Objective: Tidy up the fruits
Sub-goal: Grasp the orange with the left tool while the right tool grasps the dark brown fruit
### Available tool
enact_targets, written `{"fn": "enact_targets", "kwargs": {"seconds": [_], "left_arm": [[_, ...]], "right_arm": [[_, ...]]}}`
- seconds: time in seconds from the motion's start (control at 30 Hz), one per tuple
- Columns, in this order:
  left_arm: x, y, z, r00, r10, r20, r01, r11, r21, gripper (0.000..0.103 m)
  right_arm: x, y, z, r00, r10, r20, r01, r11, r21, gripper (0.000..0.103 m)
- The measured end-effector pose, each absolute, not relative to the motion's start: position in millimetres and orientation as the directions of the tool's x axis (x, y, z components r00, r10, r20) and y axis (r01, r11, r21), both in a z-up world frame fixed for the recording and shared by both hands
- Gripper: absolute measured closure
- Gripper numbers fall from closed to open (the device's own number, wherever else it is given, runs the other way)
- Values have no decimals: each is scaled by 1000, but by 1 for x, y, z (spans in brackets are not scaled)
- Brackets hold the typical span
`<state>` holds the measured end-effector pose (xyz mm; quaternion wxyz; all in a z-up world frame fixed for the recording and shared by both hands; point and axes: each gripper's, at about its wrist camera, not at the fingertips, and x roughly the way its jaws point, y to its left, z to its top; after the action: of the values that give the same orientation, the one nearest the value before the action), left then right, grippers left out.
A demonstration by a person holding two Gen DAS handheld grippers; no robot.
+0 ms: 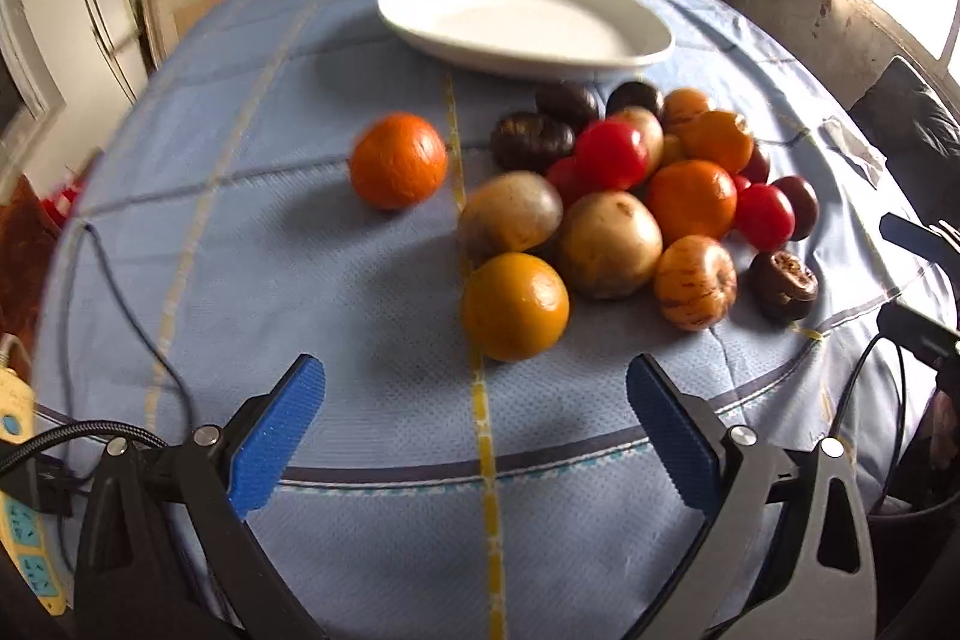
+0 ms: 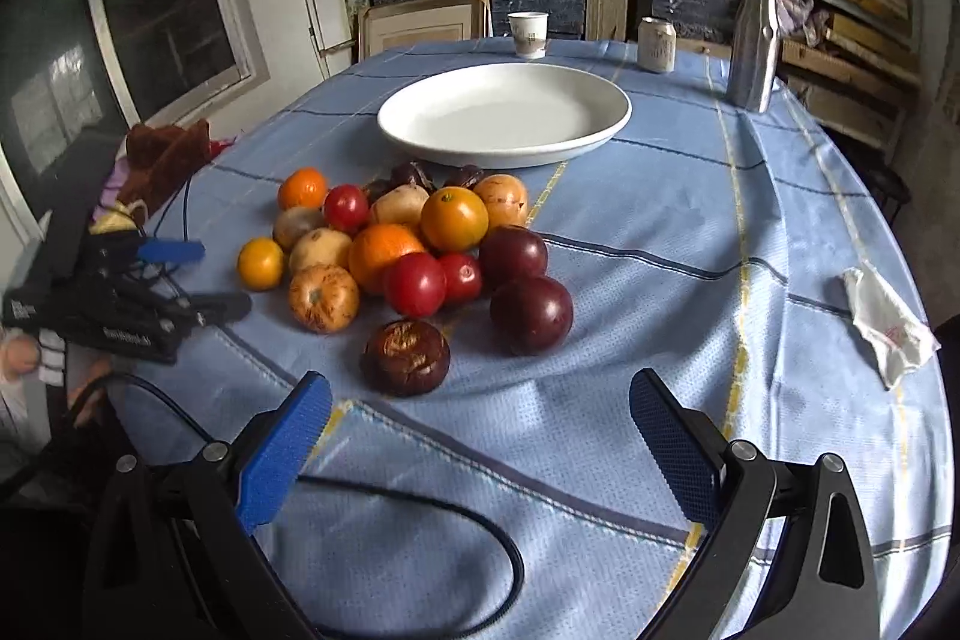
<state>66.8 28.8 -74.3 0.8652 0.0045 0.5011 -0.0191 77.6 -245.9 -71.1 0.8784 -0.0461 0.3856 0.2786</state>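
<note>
Two claws: both spread, pinching nothing.
Left wrist view: left claw (image 1: 475, 388) hovers before the heap of mixed round fruits (image 1: 636, 196) on the blue-clothed table (image 1: 300, 280); a lone orange tangerine (image 1: 398, 161) lies apart, left of it.
Right wrist view: right claw (image 2: 480, 400) faces a wrinkled dark-brown fruit (image 2: 407, 357); an oval white plate (image 2: 504, 113) stands behind the heap.

Heap of mixed round fruits (image 2: 414, 250), orange, red, tan, dark purple, on blue cloth; one orange tangerine (image 1: 398, 160) apart; empty white oval plate (image 2: 612, 112) behind
</note>
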Motion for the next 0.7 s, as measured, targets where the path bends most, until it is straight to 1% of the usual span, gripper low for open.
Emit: {"fn": "enact_targets", "kwargs": {"seconds": [0.07, 0.17, 0.23, 0.3, 0.33, 0.37, 0.4, 0.53, 0.57, 0.6, 0.67, 0.7], "left_arm": [[72, 27, -80, 471, -92, -878, 72, 995, -66, 4], [78, 22, -82, 474, -82, -877, 91, 995, -44, 4], [84, 21, -86, 461, -65, -885, 85, 996, -28, 4], [89, 24, -87, 449, -87, -889, 92, 994, -51, 4], [93, 25, -88, 442, -93, -892, 96, 994, -56, 4], [95, 26, -88, 441, -92, -893, 99, 994, -53, 4], [97, 26, -88, 440, -90, -893, 104, 993, -49, 4], [102, 32, -90, 439, -108, -892, 132, 990, -55, 4], [103, 32, -91, 439, -109, -892, 139, 989, -52, 4], [105, 32, -91, 436, -109, -893, 147, 988, -49, 4], [108, 33, -90, 429, -113, -896, 163, 986, -47, 4], [108, 33, -90, 430, -117, -895, 166, 985, -49, 4]], "right_arm": [[83, -241, -72, 529, 477, -702, -536, 829, 159, 3], [84, -226, -77, 508, 480, -715, -570, 810, 139, 3], [87, -219, -81, 507, 466, -725, -580, 807, 113, 6], [95, -215, -84, 474, 471, -744, -591, 796, 127, 25], [100, -216, -87, 416, 515, -749, -603, 773, 197, 28], [103, -216, -89, 385, 535, -752, -608, 760, 230, 31], [106, -215, -90, 364, 536, -762, -608, 756, 242, 31], [106, -206, -84, 379, 483, -789, -639, 754, 155, 32], [104, -203, -80, 385, 477, -790, -654, 745, 132, 36], [102, -200, -79, 388, 469, -793, -667, 737, 110, 49], [101, -194, -79, 351, 486, -800, -692, 710, 127, 62], [102, -193, -80, 338, 496, -800, -697, 703, 142, 62]]}}
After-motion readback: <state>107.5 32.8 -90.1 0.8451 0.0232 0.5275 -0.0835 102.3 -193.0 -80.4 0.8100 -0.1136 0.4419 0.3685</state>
